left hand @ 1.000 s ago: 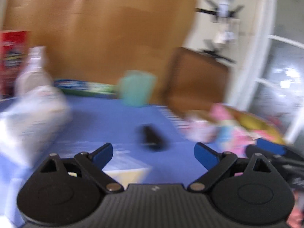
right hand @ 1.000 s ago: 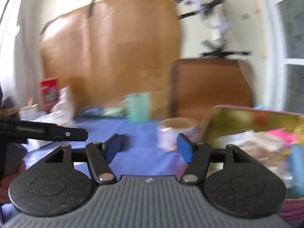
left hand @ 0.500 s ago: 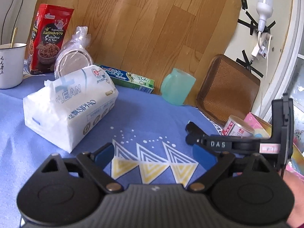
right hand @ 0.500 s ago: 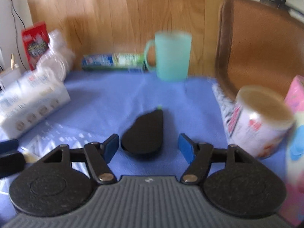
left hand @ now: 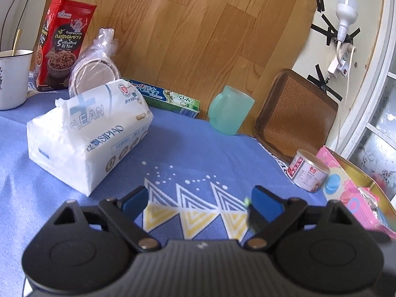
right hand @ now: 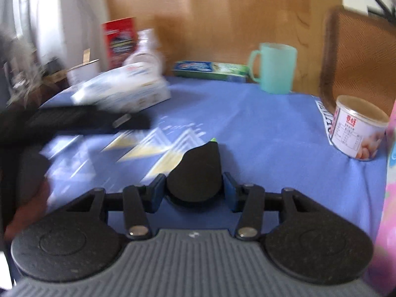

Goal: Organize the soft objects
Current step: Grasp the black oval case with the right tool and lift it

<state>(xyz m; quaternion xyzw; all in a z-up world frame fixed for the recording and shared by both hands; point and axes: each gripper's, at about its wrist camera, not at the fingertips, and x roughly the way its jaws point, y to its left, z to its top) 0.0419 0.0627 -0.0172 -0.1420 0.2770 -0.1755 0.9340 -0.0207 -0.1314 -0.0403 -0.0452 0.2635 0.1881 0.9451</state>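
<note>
In the right wrist view my right gripper [right hand: 194, 193] is shut on a black soft pad [right hand: 195, 170] with a small green tip, just above the blue cloth [right hand: 247, 123]. In the left wrist view my left gripper [left hand: 199, 203] is open and empty over the cloth's triangle pattern; a sliver of the black pad [left hand: 248, 210] shows by its right finger. A white soft tissue pack [left hand: 84, 128] lies left of it, and also shows in the right wrist view [right hand: 123, 91].
A teal mug [left hand: 230, 113], toothpaste box [left hand: 168, 96], red snack box [left hand: 61, 44], bagged bowls [left hand: 94, 66] and white enamel cup [left hand: 12, 76] line the back. A woven tray [left hand: 294, 118] leans on the wall. A can [left hand: 309, 170] and pink tin [left hand: 358, 198] sit right.
My right gripper has closed on the black pad, which lay between its open fingers before. The right gripper has left the left wrist view. My left gripper stays open, nearly still.
</note>
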